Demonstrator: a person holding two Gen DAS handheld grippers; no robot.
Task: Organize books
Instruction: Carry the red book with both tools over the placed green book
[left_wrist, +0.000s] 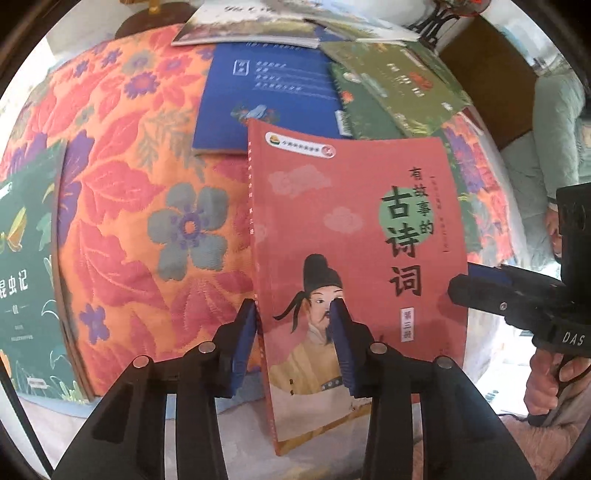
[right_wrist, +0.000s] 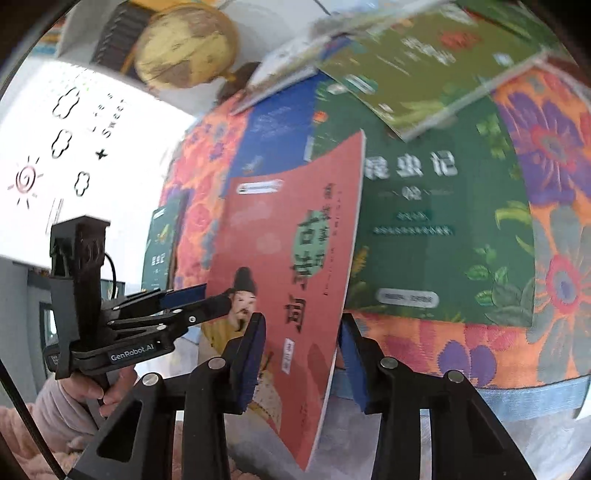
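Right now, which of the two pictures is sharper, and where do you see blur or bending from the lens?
Left wrist view: sharp; the title on the red book reads clearly, only the far books at the top are soft, and the floral cloth bulges. Right wrist view: smeared throughout; the green book has blurred letters, and the window at left is washed out.

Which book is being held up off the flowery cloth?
The red poetry book with the man in a black hat; both grippers pinch it, while the blue and green books lie flat.
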